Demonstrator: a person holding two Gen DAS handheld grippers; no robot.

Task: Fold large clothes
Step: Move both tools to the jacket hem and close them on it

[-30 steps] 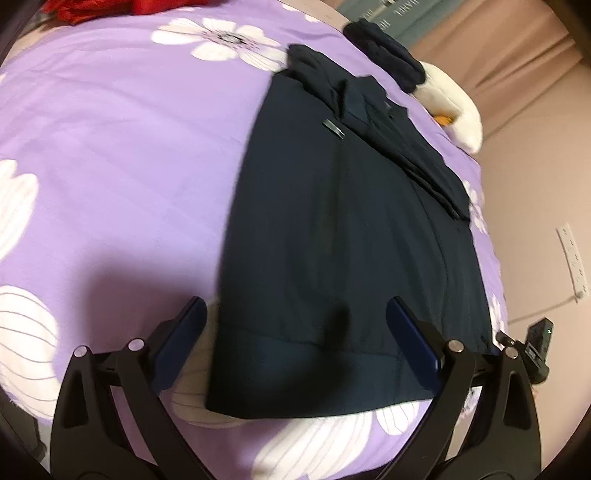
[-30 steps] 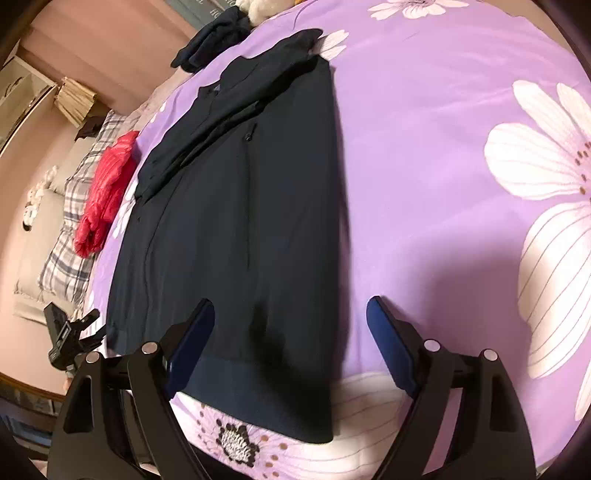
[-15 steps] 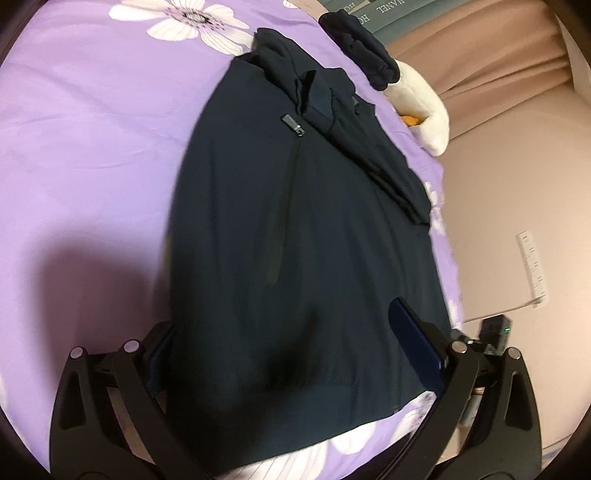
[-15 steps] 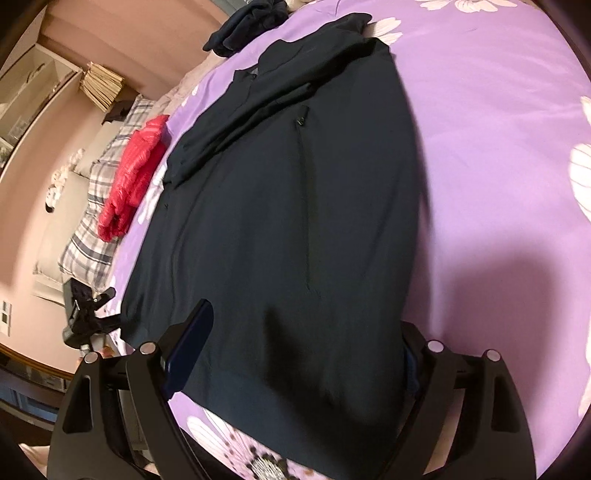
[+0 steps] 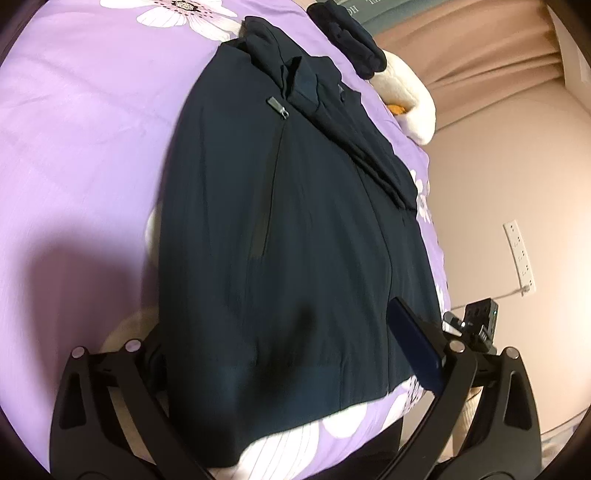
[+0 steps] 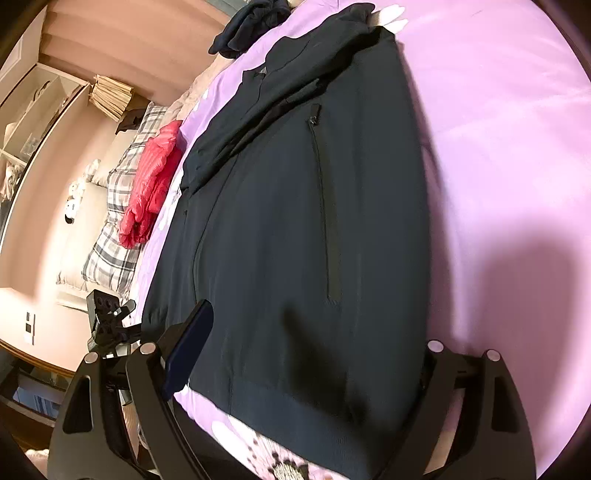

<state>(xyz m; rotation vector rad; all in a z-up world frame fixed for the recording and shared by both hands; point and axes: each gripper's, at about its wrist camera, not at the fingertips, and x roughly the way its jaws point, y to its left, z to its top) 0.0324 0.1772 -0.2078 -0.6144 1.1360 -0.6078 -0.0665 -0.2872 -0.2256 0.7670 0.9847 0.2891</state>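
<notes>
A dark navy zip jacket lies flat on the purple flowered bedspread, sleeves folded across its upper part, hem toward me. It also shows in the right wrist view. My left gripper is open over the hem; its left finger is hidden under or behind the jacket's left edge, its right fingertip lies above the cloth. My right gripper is open over the hem's other corner; its left fingertip shows, its right finger is hidden by the jacket.
A dark garment and a white plush toy lie at the bed's far end. A red jacket rests on plaid pillows. A small camera on a mount stands past the bed's edge, near the wall.
Both grippers have moved forward and down over the jacket's hem; the outer finger of each has slipped out of sight at the jacket's side edge. Jaws stay wide.
</notes>
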